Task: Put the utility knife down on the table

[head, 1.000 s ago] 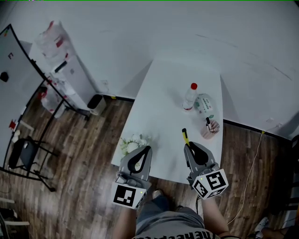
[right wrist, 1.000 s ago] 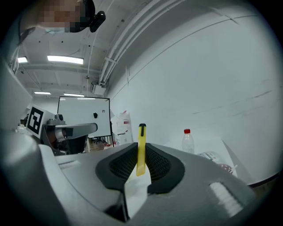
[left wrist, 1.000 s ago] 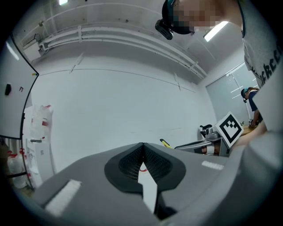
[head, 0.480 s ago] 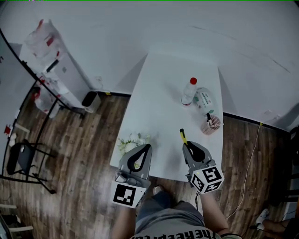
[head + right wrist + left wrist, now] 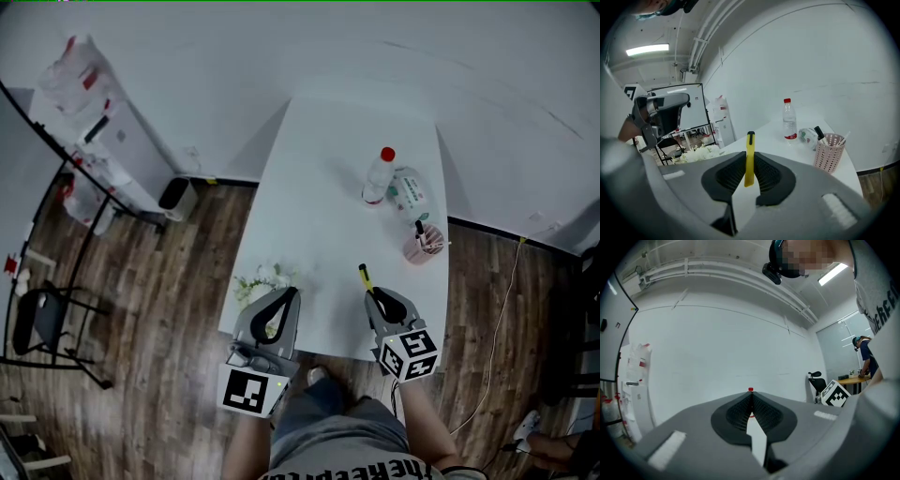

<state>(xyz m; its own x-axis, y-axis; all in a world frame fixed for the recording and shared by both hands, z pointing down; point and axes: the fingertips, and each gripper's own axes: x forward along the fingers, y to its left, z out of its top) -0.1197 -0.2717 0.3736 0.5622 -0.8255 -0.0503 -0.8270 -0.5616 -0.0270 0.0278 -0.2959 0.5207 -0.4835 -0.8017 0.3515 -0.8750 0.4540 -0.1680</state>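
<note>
A yellow utility knife (image 5: 749,157) with a black tip stands clamped between the black pads of my right gripper (image 5: 749,165), sticking out forward past the jaws. In the head view the utility knife (image 5: 367,278) points away from me over the near right part of the white table (image 5: 319,225), held by the right gripper (image 5: 379,298). My left gripper (image 5: 284,298) is shut with nothing in it, over the table's near left edge. In the left gripper view the left gripper (image 5: 751,404) has its jaws pressed together, facing a white wall.
A clear bottle (image 5: 378,178) with a red cap, a lying white pack (image 5: 410,194) and a pink mesh cup (image 5: 421,245) with pens stand at the table's right. White flowers (image 5: 260,282) lie at the near left edge. A rack (image 5: 84,178) stands on the wooden floor to the left.
Both grippers have drawn slightly back toward me in the head view. The knife stays clamped in the right gripper, and the camera has shifted a little.
</note>
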